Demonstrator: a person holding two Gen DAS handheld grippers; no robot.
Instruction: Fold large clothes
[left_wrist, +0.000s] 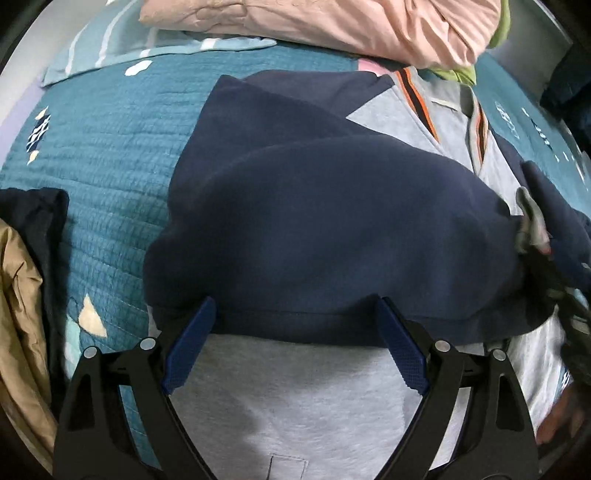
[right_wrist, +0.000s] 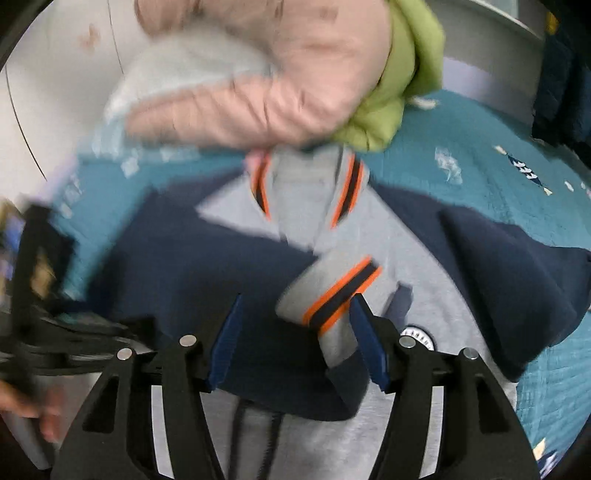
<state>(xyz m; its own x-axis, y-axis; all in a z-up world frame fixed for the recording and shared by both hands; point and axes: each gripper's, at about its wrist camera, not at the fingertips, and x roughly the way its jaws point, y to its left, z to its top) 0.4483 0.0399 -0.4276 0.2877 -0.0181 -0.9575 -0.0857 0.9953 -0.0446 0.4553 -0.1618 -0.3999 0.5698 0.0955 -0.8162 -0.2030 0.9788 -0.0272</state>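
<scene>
A grey and navy jacket (left_wrist: 402, 122) with orange-and-black striped trim lies on a teal quilt (left_wrist: 110, 155). Its navy sleeve (left_wrist: 325, 229) is folded across the grey body. My left gripper (left_wrist: 295, 314) is open, its blue fingers straddling the sleeve's lower edge. In the right wrist view the jacket (right_wrist: 417, 258) lies collar away, and the sleeve's grey cuff (right_wrist: 332, 299) with an orange stripe lies between the wide-open fingers of my right gripper (right_wrist: 295, 314). The right gripper also shows blurred at the right edge of the left wrist view (left_wrist: 535, 229).
A pink padded garment (left_wrist: 332, 26) and a green one (right_wrist: 402, 85) lie beyond the collar. A pale blue pillow (left_wrist: 122, 48) is at the far left. Tan and dark clothes (left_wrist: 26, 295) lie at the left. The other gripper (right_wrist: 44, 280) shows at the left.
</scene>
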